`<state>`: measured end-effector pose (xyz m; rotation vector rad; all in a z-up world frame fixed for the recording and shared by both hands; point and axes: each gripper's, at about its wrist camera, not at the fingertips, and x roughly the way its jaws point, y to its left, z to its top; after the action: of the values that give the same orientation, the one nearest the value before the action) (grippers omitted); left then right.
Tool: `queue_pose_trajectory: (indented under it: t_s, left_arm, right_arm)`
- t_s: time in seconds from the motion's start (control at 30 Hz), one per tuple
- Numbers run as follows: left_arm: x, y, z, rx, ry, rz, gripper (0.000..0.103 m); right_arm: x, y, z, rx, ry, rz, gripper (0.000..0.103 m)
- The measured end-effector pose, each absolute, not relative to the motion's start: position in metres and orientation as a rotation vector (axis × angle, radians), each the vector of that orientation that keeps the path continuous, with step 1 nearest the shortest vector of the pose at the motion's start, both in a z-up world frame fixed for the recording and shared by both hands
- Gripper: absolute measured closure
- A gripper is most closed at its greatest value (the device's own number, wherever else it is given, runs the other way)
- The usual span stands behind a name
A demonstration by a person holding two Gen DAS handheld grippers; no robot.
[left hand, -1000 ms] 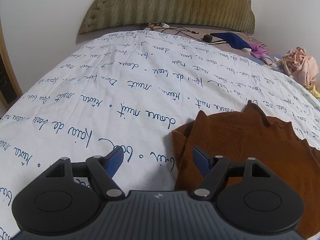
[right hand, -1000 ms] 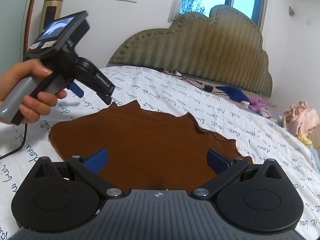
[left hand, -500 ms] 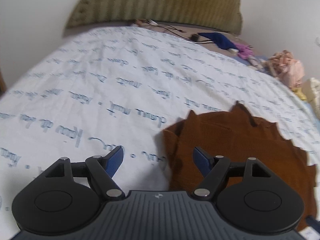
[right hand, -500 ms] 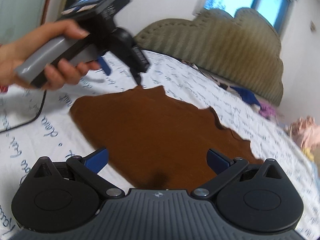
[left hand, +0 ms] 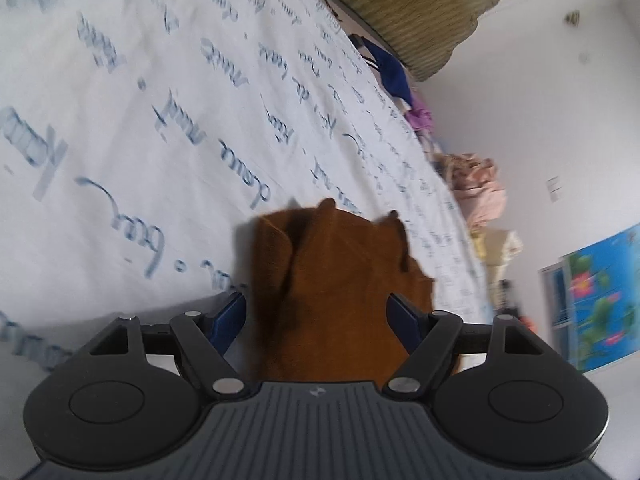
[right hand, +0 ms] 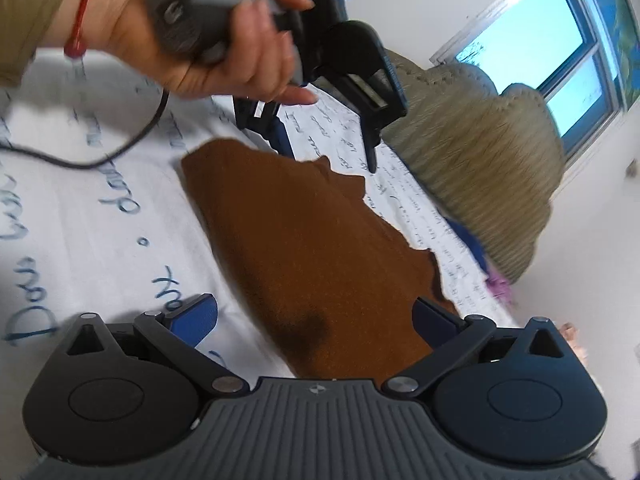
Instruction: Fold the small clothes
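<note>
A small brown garment (left hand: 336, 280) with a scalloped edge lies flat on the white bedsheet with blue writing (left hand: 140, 120). It also shows in the right wrist view (right hand: 304, 248). My left gripper (left hand: 318, 318) is open, its blue fingers on either side of the garment's near end, just above it. In the right wrist view the left gripper (right hand: 328, 148) hangs over the garment's far edge, held by a hand. My right gripper (right hand: 316, 316) is open and straddles the garment's near edge.
A padded olive headboard (right hand: 480, 152) stands at the bed's far end. A dark blue garment (left hand: 390, 72), a purple one (left hand: 420, 114) and a pink bundle (left hand: 478, 184) lie along the bed's far side. A black cable (right hand: 100, 156) trails over the sheet.
Both grippers have rolled sideways and moved in closer over the garment. The left gripper now has the garment's end between its open fingers. The garment has not moved.
</note>
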<state>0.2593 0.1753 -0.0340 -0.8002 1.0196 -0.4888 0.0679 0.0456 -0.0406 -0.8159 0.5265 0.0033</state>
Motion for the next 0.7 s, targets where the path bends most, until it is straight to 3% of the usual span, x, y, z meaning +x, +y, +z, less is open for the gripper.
queue_pose_trajectory:
  t_s: [0.33,0.5,0.57,0.63,0.67,0.7]
  left_arm:
    - [0.291,0.146,-0.054,-0.777,1.025,-0.566,0.026]
    - [0.309,0.145,-0.055,-0.82,1.031,-0.531,0.027]
    - [0.313,0.137,-0.051,-0.753,1.036,-0.513,0.036]
    - [0.313,0.126,-0.046,-0.64,1.039,-0.479,0.06]
    - [0.313,0.12,-0.044,-0.582,1.04,-0.459,0.066]
    - [0.313,0.117,-0.042,-0.543,1.044,-0.438,0.078]
  right_arm:
    - [0.107,0.051,-0.05,-0.819,0.495,-0.069,0.004]
    - [0.12,0.054,-0.051,-0.809,0.486,-0.064,0.016]
    - [0.12,0.058,-0.054,-0.822,0.481,-0.051,0.028]
    - [0.12,0.063,-0.059,-0.848,0.472,-0.035,0.043]
    - [0.119,0.065,-0.061,-0.861,0.471,-0.024,0.055]
    - [0.118,0.067,-0.064,-0.869,0.471,-0.016,0.068]
